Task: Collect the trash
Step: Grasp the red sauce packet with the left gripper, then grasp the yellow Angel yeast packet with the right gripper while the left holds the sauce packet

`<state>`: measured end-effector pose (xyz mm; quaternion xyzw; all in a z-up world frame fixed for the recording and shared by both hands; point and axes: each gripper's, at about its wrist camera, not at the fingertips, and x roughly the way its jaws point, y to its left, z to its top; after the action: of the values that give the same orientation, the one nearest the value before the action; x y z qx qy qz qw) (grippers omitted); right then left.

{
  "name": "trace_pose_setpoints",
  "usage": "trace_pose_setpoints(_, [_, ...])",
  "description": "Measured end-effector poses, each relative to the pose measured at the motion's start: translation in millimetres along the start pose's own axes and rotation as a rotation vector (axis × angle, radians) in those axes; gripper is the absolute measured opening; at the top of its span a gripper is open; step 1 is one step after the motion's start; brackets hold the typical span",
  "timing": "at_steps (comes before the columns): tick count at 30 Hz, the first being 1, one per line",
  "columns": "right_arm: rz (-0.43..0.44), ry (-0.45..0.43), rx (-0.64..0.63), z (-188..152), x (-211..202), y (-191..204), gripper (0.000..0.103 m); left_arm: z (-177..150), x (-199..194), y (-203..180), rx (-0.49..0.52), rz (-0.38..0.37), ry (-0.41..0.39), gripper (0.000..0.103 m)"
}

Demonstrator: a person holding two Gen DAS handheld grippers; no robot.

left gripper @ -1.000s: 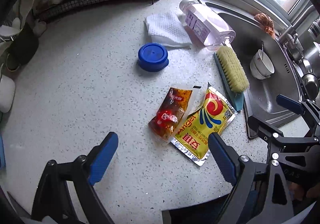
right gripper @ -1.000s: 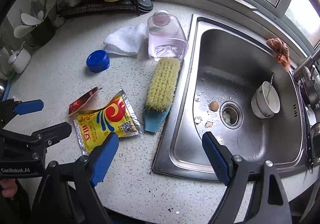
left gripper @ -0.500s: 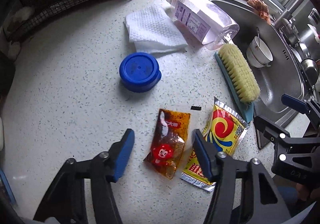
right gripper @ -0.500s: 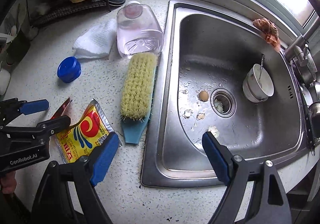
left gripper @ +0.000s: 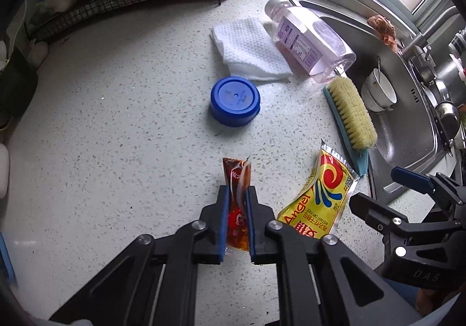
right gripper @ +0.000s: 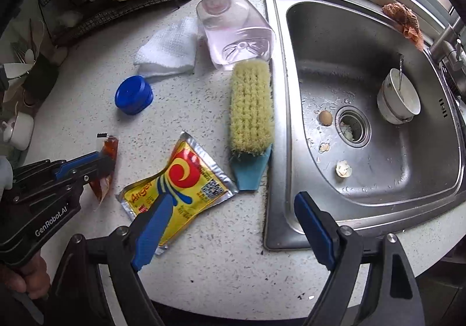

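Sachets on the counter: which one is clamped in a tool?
The brown sauce sachet, pinched edge-up in the left tool. The yellow yeast sachet lies free on the counter beside it.

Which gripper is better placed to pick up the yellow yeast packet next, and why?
The right gripper: it is open and empty above the yellow yeast packet, one finger already over it. The left gripper has just closed on the brown sauce sachet.

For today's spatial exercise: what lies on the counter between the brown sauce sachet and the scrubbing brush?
The yellow yeast packet lies between the sauce sachet and the scrubbing brush, clearest in the right wrist view.
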<state>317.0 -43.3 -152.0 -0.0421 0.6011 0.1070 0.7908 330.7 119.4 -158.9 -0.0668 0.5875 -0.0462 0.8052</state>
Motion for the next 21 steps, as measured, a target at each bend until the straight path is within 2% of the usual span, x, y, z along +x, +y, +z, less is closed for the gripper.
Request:
trace_pose_setpoints(4, [0.049, 0.023, 0.035, -3.3, 2.4, 21.7, 0.084, -1.9, -10.1, 17.5, -0.021, 0.032, -0.018, 0.010])
trace_pose_setpoints(9, [0.111, 0.083, 0.117, -5.9, 15.3, 39.8, 0.084, -5.0, -12.0, 29.7, 0.010, 0.057, -0.029, 0.010])
trace_pose_setpoints(13, [0.097, 0.103, 0.180, -5.0, 24.6, 47.0, 0.084, -5.2, -9.5, 34.0, 0.038, 0.067, -0.011, 0.010])
trace_pose_setpoints(16, [0.114, 0.091, 0.230, -2.0, 29.9, 49.5, 0.084, -2.9, -6.0, 38.5, 0.020, 0.067, 0.004, 0.010])
trace_pose_setpoints(21, [0.080, 0.079, 0.245, 7.8, 38.4, 56.0, 0.086, -6.1, -1.2, 44.2, 0.015, 0.080, 0.013, 0.010])
